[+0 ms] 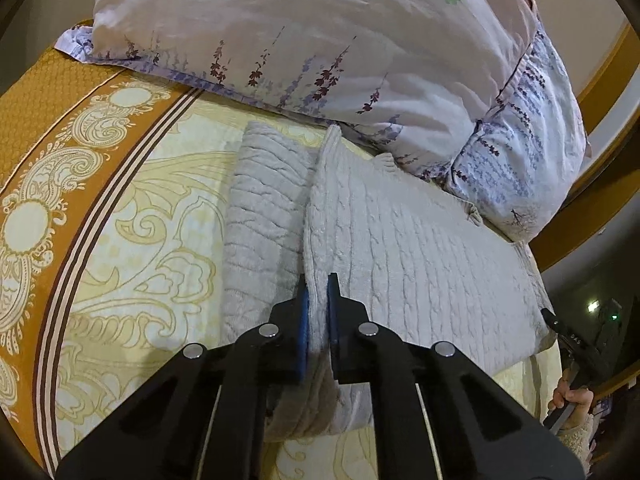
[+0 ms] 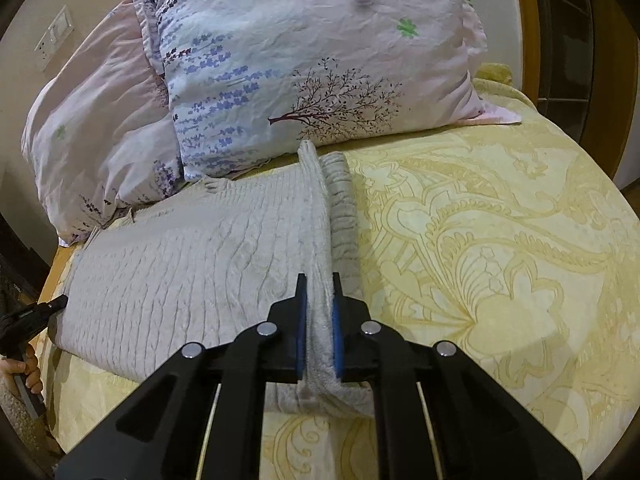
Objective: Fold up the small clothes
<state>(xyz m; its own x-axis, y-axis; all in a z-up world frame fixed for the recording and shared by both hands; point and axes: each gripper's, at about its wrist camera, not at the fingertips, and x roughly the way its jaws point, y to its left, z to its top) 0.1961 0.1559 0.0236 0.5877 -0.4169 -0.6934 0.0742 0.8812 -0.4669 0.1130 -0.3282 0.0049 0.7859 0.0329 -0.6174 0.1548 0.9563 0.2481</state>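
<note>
Bed (image 2: 500, 208): yellow patterned cover with an orange border along one side. It carries everything here. We keep the work on its open middle, clear of the head end.

Pillows (image 1: 320, 40): two, pale with purple sprigs, stacked against the head of the bed. The far end of the garment lies just beside them. We judge that the fold should be carried away from them, so the cloth does not drag under a pillow corner.

Sweater (image 1: 420, 248): pale grey, cable knit, lying across the middle of the bed with its far edge near the pillows. Part of it is lifted into an upright ridge that runs from each pair of jaws toward the pillows; a strip already lies turned over beyond the ridge. The step in hand, as we read it, is to carry the gripped edge across and lay it flat. To do this well we would move both ends together at equal height, keep the ridge taut but not stretched, and set it down square on the layer beneath before letting go.

Left gripper (image 1: 318, 312): jaws clamped on the sweater's ridge, pointing downward along the cloth.

Right gripper (image 2: 320, 312): jaws likewise clamped on a raised fold of the sweater, angled downward.

Hand (image 1: 572, 396): curled round the right gripper's handle at the bed's near edge, fleecy cuff below.
</note>
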